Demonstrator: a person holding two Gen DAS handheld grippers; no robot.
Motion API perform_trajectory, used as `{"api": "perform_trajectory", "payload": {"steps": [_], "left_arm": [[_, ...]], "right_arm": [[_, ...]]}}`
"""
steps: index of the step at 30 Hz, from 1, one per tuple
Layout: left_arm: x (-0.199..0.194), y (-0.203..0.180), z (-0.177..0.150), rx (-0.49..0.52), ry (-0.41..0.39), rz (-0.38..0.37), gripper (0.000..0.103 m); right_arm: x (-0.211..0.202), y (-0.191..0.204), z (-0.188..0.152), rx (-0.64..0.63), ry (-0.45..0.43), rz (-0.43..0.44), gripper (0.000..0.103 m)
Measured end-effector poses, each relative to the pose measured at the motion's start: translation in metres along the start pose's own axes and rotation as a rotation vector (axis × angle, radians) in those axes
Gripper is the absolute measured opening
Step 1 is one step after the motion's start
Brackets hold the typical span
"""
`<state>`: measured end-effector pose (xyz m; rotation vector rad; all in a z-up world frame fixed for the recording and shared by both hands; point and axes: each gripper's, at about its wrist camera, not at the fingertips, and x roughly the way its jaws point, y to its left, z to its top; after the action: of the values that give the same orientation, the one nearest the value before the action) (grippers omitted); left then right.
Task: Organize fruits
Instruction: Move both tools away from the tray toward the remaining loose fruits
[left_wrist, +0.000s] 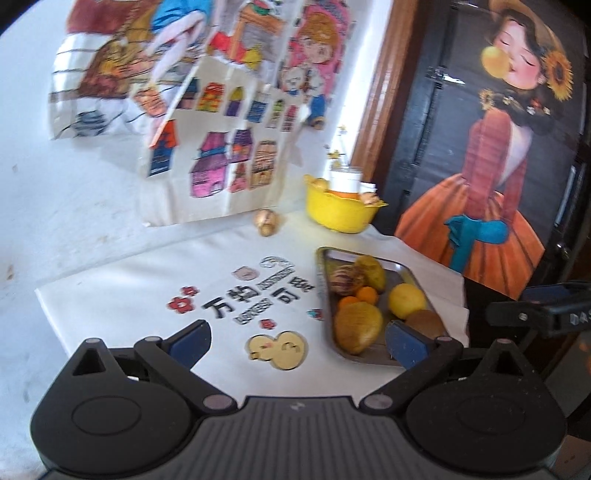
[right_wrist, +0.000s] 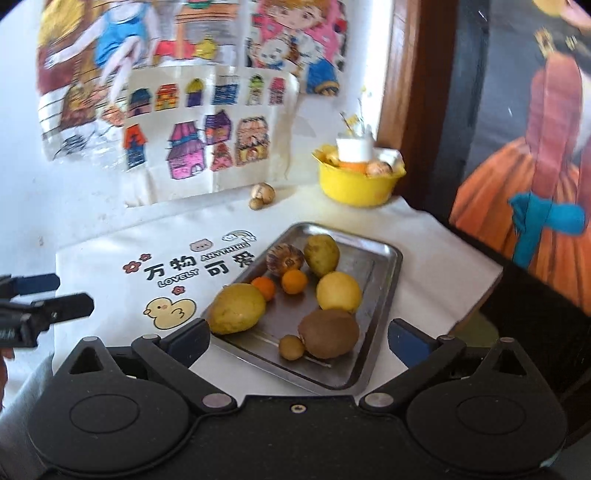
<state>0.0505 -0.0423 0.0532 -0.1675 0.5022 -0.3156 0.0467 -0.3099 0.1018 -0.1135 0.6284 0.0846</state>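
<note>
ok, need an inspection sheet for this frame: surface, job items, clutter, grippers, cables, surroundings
Surface: white printed cloth covers the table, with a duck picture and lettering.
Job's things: metal tray holds a kiwi, a lemon, two small oranges and other fruit.
Clutter: yellow bowl at the back holds mixed items; two small nuts lie loose on the cloth.
Grippers: left gripper open, empty; right gripper open, empty, above the tray's near end.
Cables: nothing seen.
Surroundings: children's drawings on the wall; a painted figure at right.
</note>
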Motion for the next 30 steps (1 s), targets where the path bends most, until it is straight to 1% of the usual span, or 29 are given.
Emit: {"api": "perform_trajectory", "payload": {"steps": [4, 10, 16, 20, 24, 30], "left_arm": [[-0.003, 0.014, 0.000, -0.030, -0.003, 0.028, 0.103], [-0.006, 0.027, 0.001, -0.045, -0.004, 0.054, 0.103], [-0.001, 0.035, 0.004, -0.046, 0.001, 0.071, 0.103], [0.008, 0.042, 0.014, -0.047, 0.001, 0.098, 0.103], [0.023, 0.051, 0.025, -0.027, 0.001, 0.132, 0.103], [0.056, 0.060, 0.041, 0.032, 0.012, 0.176, 0.103]], "right_arm": [[-0.008, 0.018, 0.002, -0.085, -0.042, -0.024, 0.102], [-0.017, 0.039, 0.006, -0.197, -0.111, -0.052, 0.102], [-0.018, 0.054, 0.008, -0.271, -0.166, -0.045, 0.102], [-0.009, 0.054, 0.013, -0.265, -0.199, 0.004, 0.102], [0.007, 0.045, 0.023, -0.238, -0.221, 0.021, 0.102], [0.043, 0.011, 0.052, -0.129, -0.198, 0.054, 0.102]]}}
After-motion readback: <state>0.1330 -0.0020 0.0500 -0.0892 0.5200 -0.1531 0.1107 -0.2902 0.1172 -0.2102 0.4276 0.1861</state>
